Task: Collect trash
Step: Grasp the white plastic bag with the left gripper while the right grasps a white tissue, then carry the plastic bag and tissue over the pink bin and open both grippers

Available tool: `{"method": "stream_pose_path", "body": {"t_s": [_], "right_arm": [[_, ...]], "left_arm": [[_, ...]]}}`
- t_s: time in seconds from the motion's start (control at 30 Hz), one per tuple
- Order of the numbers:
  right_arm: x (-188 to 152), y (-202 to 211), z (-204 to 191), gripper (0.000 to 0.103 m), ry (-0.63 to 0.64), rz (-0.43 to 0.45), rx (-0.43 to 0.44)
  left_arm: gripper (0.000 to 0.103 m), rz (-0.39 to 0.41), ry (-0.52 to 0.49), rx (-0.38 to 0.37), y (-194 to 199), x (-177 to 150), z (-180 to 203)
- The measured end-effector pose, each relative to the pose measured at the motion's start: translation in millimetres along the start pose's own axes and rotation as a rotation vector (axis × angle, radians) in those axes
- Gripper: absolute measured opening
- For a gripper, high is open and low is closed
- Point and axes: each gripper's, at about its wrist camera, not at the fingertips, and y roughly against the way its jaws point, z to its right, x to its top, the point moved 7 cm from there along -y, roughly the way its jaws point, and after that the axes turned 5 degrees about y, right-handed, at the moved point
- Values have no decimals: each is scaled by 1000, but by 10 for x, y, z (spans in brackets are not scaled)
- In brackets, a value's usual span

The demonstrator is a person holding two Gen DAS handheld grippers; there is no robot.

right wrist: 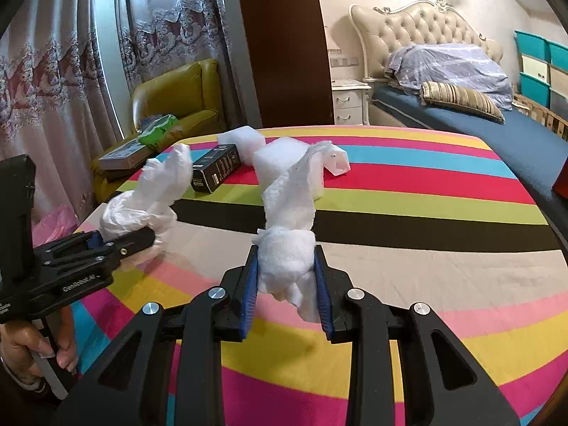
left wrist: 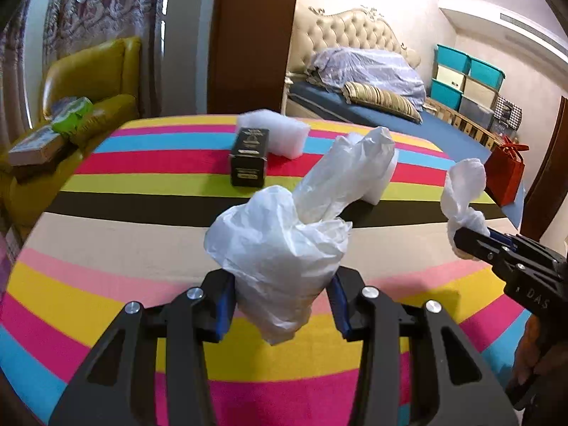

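On my striped cloth (left wrist: 142, 234):
Foam blocks: two (right wrist: 241, 140) (right wrist: 280, 158)
Black box: one (left wrist: 248, 158)
Left gripper (left wrist: 280, 305): I clamp one plastic bag (left wrist: 284, 248)
Right gripper (right wrist: 287, 284): I clamp one paper towel (right wrist: 289, 213)

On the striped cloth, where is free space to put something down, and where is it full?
Free: the near part of the striped cloth, from the black stripe toward the grippers, and its right side. Crowded: the far left corner, where the black box and foam blocks lie close together.

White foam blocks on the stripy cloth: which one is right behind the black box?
The far foam block, touching behind the black box. The other foam block sits off to the side, nearer the bed.
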Motion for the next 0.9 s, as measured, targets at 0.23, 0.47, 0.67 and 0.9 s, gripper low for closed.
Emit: {"method": "stream_pose_path", "body": {"t_s": [0.23,0.47,0.67,0.9], "right_arm": [[-53,114,-163,29,27,21,17],[-100,197,-418,29,74,38,46],[-169,209,-628,29,107,30,77],[-217,260,-839,29,146,43,106]], "left_arm": [[43,61,33,34,318,-71,-191],[43,82,74,58,506,-144,-385],[43,83,103,80,596,-238,-526],[43,90,122,114,711,-300,-699]]}}
